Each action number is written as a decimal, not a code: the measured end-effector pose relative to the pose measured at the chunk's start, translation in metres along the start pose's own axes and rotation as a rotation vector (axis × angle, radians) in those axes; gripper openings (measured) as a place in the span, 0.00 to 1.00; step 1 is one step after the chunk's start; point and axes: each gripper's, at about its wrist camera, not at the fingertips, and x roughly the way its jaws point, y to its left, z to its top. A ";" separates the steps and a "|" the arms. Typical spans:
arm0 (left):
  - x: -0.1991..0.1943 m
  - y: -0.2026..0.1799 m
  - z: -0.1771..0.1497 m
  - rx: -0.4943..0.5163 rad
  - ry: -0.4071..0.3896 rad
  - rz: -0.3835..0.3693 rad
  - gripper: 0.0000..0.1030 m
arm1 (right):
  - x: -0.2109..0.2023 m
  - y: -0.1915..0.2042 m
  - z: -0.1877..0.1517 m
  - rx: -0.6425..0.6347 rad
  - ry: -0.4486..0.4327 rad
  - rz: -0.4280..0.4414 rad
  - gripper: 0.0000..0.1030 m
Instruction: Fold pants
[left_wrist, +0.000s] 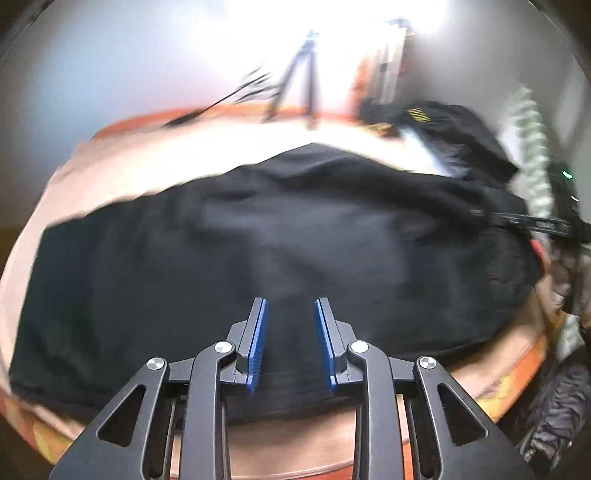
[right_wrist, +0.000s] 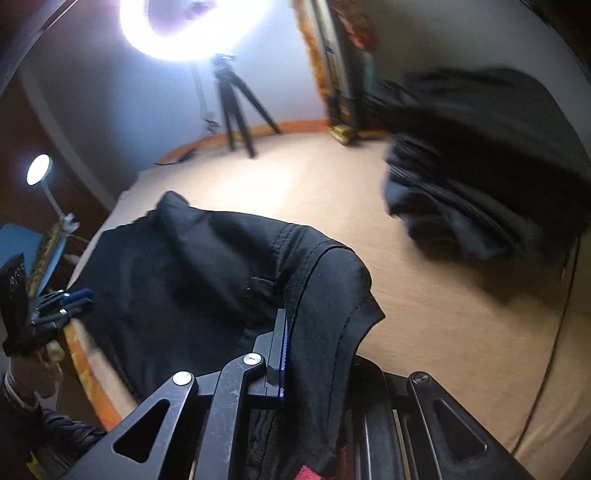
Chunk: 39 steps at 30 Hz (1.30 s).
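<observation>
Soft, limp black pants (left_wrist: 258, 236) lie across the bed (right_wrist: 332, 206), best gripped at hems or waistband: right gripper (right_wrist: 295, 354) pinches an edge, left gripper (left_wrist: 290, 332) hovers narrowly parted, empty.

Black pants (right_wrist: 229, 280) are draping over the right gripper (right_wrist: 291, 325), hiding its right finger; ahead and to its right, a dark clothes pile (right_wrist: 480, 162) is smearing into blur. Ahead of the left gripper (left_wrist: 290, 306), a tripod (left_wrist: 299, 77) is blurring.
</observation>
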 end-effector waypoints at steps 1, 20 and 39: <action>0.006 0.008 -0.004 -0.004 0.025 0.045 0.24 | 0.003 -0.002 -0.001 -0.005 0.006 -0.024 0.09; -0.002 -0.028 0.028 0.048 -0.026 0.081 0.37 | -0.030 0.033 0.059 -0.194 -0.077 -0.005 0.48; 0.011 -0.011 0.054 -0.037 -0.052 0.061 0.37 | 0.147 0.123 0.115 -0.217 0.194 0.421 0.12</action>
